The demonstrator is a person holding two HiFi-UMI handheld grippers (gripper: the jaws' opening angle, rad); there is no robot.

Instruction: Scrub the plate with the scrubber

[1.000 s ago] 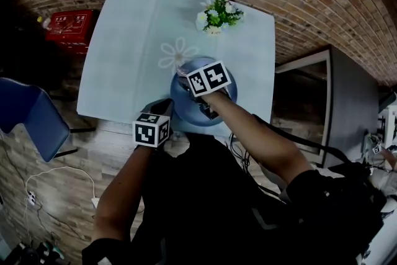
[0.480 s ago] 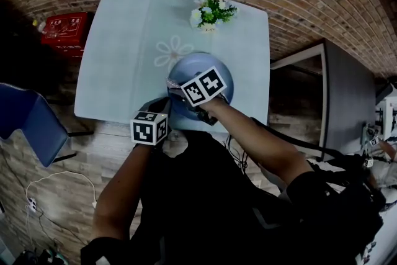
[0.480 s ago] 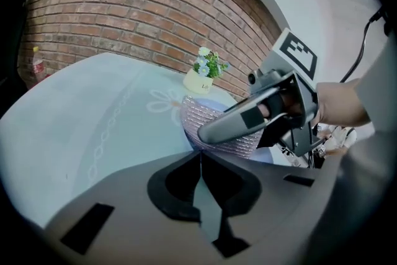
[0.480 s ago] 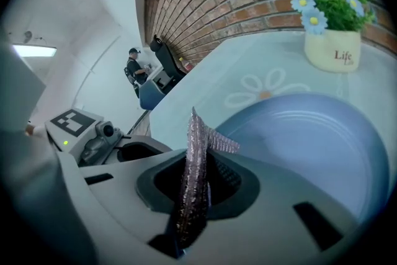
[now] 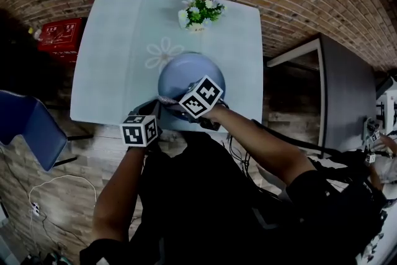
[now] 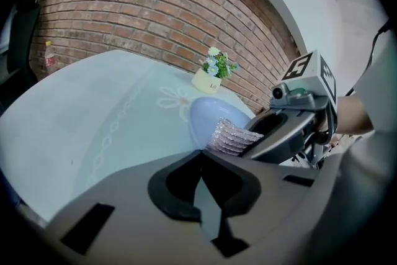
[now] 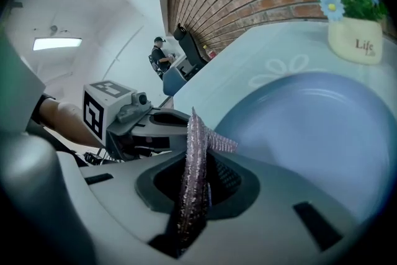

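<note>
Now: plate flat on table, near the front edge; flower pot well behind it, by the brick wall.

Right gripper: jaws clamped on scrubber, a thin glittery silver pad standing on edge between them, top sticking out past the tips. From the left gripper view, scrubber sits at the plate's near rim; contact not certain.

Left gripper: jaw tips pressed together, nothing seen between them, right at the plate's near-left rim. Cannot tell if the rim is caught.

Head view: both grippers close together at the plate's near side, left gripper just beside right gripper.
</note>
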